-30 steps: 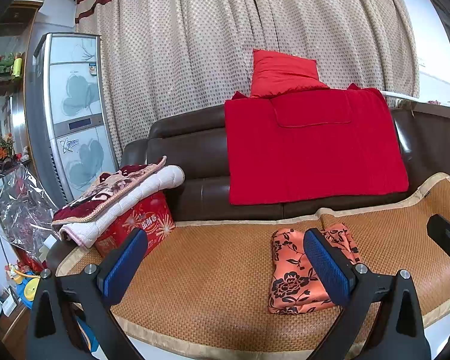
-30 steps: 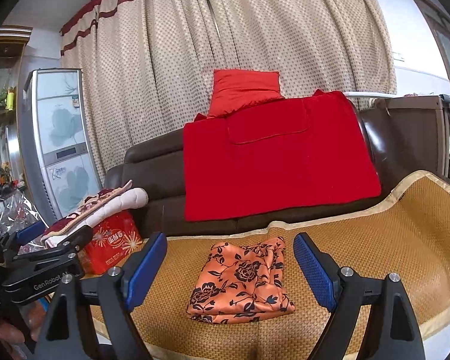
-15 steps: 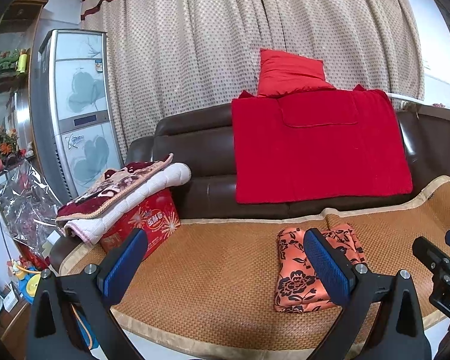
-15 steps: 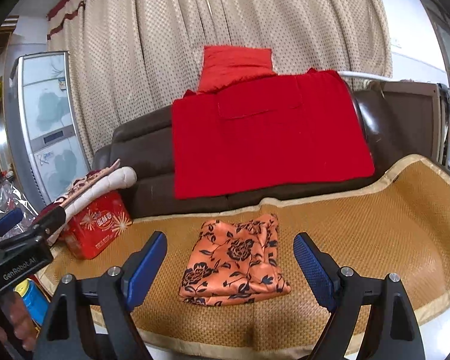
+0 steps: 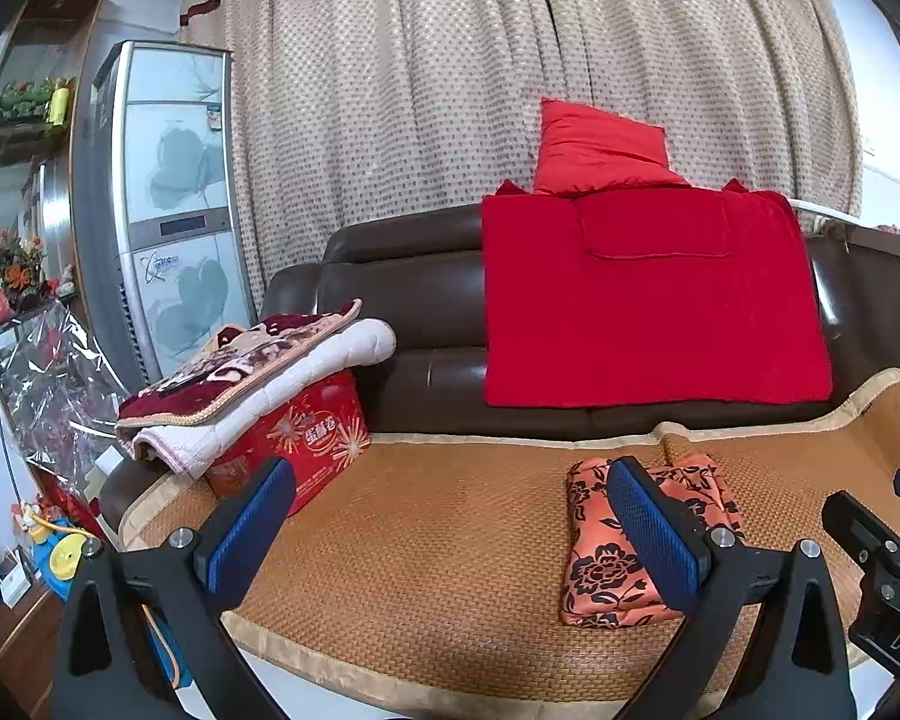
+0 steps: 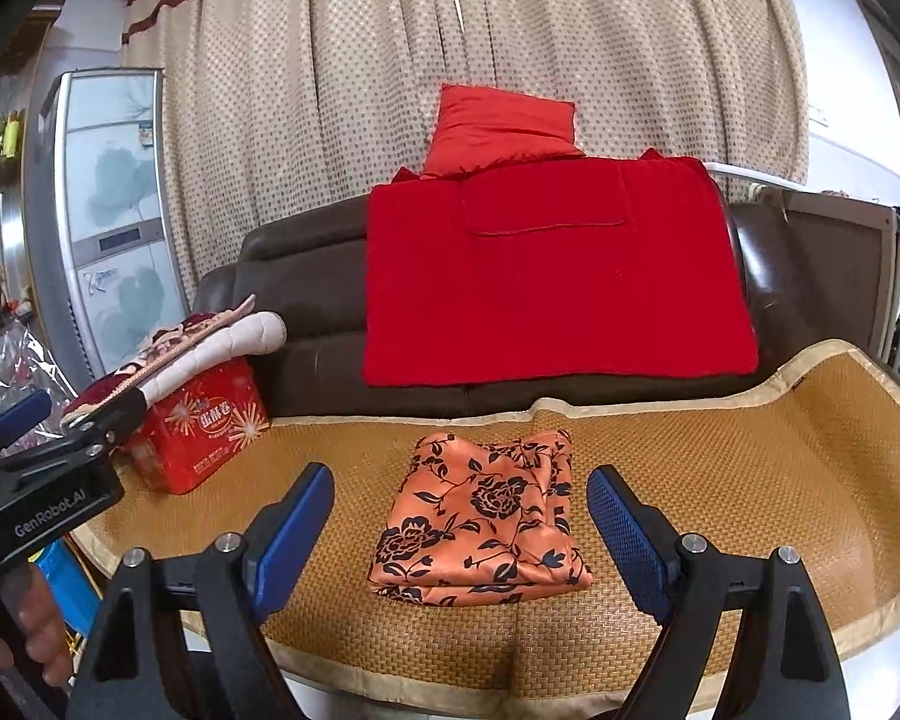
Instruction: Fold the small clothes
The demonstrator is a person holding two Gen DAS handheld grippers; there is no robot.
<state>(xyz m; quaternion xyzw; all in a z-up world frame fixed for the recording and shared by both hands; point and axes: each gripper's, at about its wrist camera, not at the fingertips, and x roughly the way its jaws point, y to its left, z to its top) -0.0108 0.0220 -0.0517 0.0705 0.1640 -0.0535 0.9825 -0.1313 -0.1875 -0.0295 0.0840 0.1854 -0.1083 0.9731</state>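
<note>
Woven mat (image 6: pixel 750 450) carries the folded garment (image 6: pixel 480 516), now centred ahead of the right gripper (image 6: pixel 459 531), unlike before; both grippers' jaws stand apart, empty. Left gripper (image 5: pixel 450 531) sits left, red box (image 5: pixel 306 438) beyond.

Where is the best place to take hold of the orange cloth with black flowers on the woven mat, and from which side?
Probably the near right corner of the folded orange floral cloth, approached from the front edge of the woven mat. The layered edges show there, and the open right gripper already faces it.
</note>
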